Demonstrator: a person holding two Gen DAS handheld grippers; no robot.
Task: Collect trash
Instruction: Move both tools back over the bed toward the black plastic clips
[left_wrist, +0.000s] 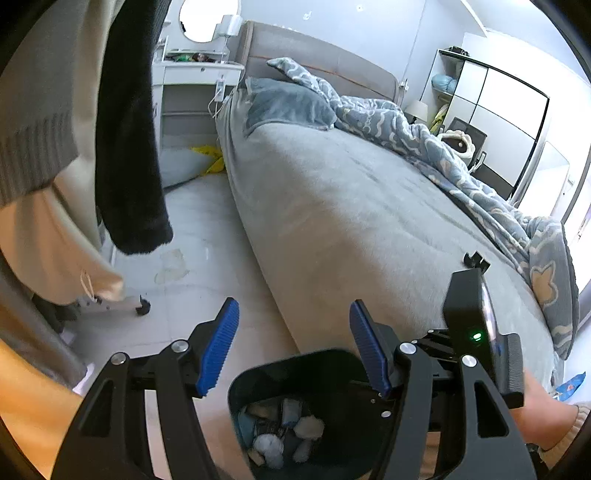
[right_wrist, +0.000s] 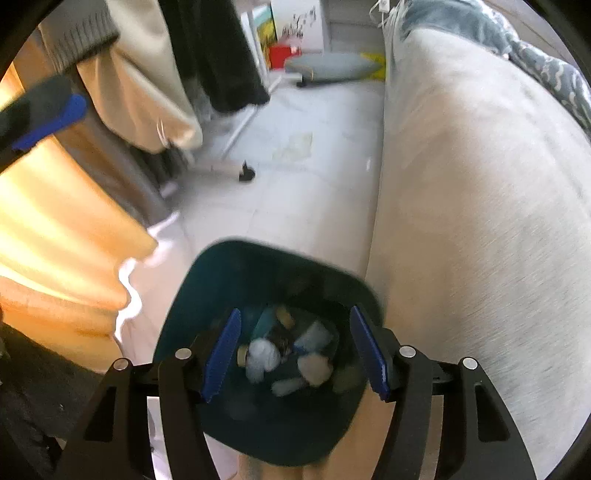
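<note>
With both sets of jaws open and empty, right gripper (right_wrist: 294, 347) sits over the trash bin (right_wrist: 207, 280), near the bed (right_wrist: 480, 221); left gripper (left_wrist: 293, 341) alongside. Drop step appears complete; next, locate remaining trash.

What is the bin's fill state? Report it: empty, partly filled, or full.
Partly filled. The dark bin stands upright and open on the floor beside the bed; crumpled tissues and other scraps lie at its bottom, well below the rim.
</note>
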